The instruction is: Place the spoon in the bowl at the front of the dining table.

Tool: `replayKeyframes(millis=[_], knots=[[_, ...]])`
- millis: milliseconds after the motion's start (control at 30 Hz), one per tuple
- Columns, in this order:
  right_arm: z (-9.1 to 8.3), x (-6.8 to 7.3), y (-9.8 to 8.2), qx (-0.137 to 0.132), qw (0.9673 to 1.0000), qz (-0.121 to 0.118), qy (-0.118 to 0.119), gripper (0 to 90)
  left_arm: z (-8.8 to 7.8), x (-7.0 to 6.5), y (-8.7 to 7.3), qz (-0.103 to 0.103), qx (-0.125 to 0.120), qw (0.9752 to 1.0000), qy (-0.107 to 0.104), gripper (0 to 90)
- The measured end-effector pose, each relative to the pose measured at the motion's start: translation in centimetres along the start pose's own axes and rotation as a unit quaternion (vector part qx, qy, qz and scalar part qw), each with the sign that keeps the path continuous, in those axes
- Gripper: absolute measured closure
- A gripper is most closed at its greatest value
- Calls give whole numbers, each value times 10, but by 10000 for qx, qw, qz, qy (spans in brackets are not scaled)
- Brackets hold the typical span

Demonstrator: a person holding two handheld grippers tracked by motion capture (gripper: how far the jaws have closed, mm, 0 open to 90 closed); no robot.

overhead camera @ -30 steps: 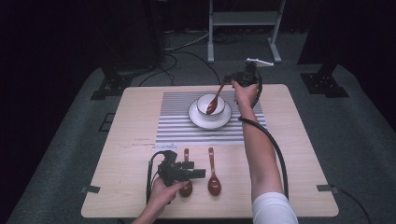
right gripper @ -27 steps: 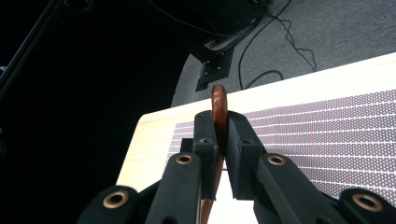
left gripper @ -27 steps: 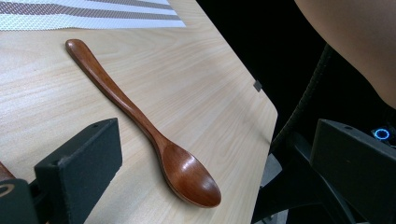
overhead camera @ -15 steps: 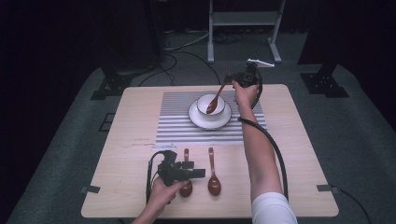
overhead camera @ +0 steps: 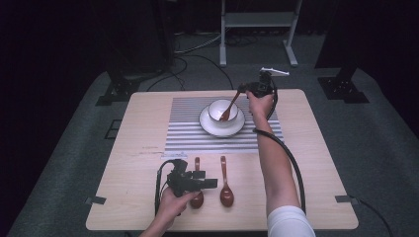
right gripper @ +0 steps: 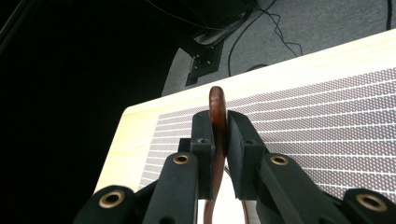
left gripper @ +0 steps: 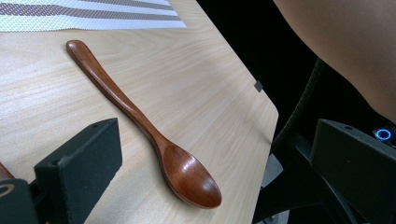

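Nearest me, my left gripper [overhead camera: 210,183] sits low over the near edge of the pale wood-grain table [overhead camera: 316,163], its blocky matte-black jaws spread wide with nothing between them. From the left gripper view I'm looking straight down on a glossy reddish-brown wooden spoon [left gripper: 144,126], slim curved handle running away from me, oval bowl nearest, lying flat on the bare wood between the jaws' line of sight. In the high view a second spoon [overhead camera: 197,183] of the same dark wood lies just left of it, parallel, its bowl partly under my left gripper.

Further out, a striped mat [overhead camera: 183,133], fine woven dotted bands in brown and white, covers the middle of the table. On it stands a round white plate [overhead camera: 210,127] with a dark rim, and a white bowl [overhead camera: 216,107] sits on the plate.

At the far right, my right gripper [overhead camera: 245,89] is clamped tight on the handle end of a third spoon [overhead camera: 230,106], which slants down left with its scoop inside the bowl. In the right gripper view the rounded handle tip [right gripper: 216,100] pokes up between the two pressed pads.
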State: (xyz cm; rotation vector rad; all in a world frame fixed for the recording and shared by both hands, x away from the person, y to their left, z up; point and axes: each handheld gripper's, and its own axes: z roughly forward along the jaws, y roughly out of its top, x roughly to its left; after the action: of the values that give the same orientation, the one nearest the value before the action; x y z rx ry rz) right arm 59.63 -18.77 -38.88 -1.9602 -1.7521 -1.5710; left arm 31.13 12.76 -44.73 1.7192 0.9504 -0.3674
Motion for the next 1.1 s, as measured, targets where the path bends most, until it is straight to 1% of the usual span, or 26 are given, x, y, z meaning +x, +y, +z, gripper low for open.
replayKeyframes(millis=[100, 333, 433, 533, 733, 1100], knots=[[0, -2, -2, 18, 10000, -23, -41, 812, 0, 0, 0, -8, -4, 10000, 6, 11], [-1, -8, -5, 64, 10000, 0, -40, 811, 2, 0, 0, -28, 5, 10000, 16, 12], [-2, -11, -6, 74, 10000, 30, -40, 793, 3, 0, 1, -29, 8, 10000, 11, 11], [-2, -15, -6, 144, 9999, 56, -56, 778, 3, 1, 1, -19, 28, 10000, 20, 11], [-6, -21, -9, 196, 9998, 72, 8, 751, 3, 0, 1, -5, 0, 10000, 58, 12], [-17, -24, -11, 279, 9996, 58, 64, 703, 5, -1, 1, 9, 24, 10000, 84, 12]])
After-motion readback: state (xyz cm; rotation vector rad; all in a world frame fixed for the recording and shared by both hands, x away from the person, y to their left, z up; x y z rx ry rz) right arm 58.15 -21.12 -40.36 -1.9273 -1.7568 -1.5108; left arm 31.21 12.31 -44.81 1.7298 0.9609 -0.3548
